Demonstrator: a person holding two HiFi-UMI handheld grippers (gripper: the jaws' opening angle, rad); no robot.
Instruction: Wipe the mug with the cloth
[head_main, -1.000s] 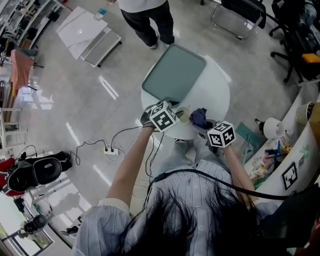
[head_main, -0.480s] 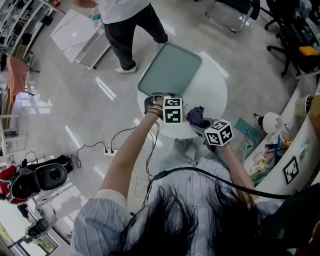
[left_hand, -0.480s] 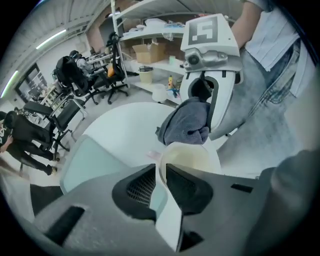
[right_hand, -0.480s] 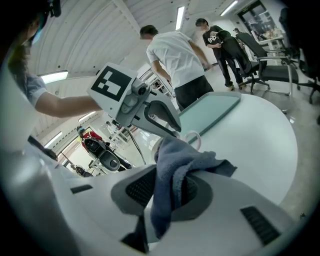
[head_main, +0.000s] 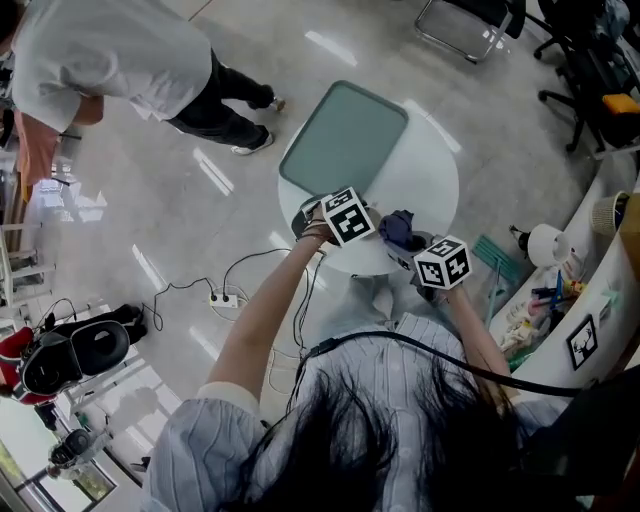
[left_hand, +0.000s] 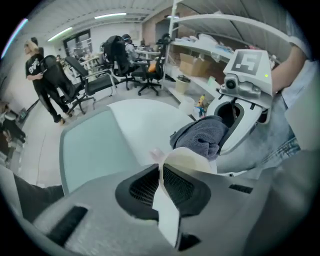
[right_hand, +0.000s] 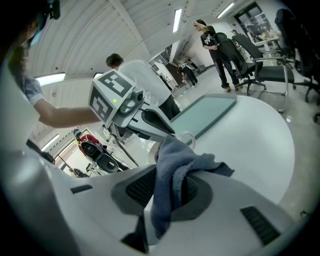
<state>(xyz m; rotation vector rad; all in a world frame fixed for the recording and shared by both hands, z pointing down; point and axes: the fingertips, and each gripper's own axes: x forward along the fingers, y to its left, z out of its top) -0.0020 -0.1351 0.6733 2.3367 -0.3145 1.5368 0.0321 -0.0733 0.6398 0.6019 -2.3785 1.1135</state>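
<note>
Round white counter (head_main: 425, 185) on a glossy grey floor (head_main: 150, 200), office chairs (head_main: 590, 70) beyond. At its near edge, the mug (left_hand: 186, 159): cream, mouth up toward the claw, just beside the green tray (head_main: 345, 135). Left claw (left_hand: 161, 169) clamped on the mug's rim, thin wall between the jaws, just drawn shut onto it. Right claw (right_hand: 167, 192) closed on the cloth (right_hand: 175, 167), grey-blue folds bunched between the jaws and spilling forward, close to the mug but seemingly not yet touching it.

Mug likely ceramic: stiff, smooth, a bit heavy, breakable if dropped. Liable to pivot when pinched by one stretch of rim, so best kept resting on the counter during wiping. Cloth soft, light and limp; best taken in a bunch, as now, with a loose fold left free for rubbing.

Count: one mug, one cloth, one tray, two claws, one passer-by (head_main: 110, 60) at the far left of the head view.
</note>
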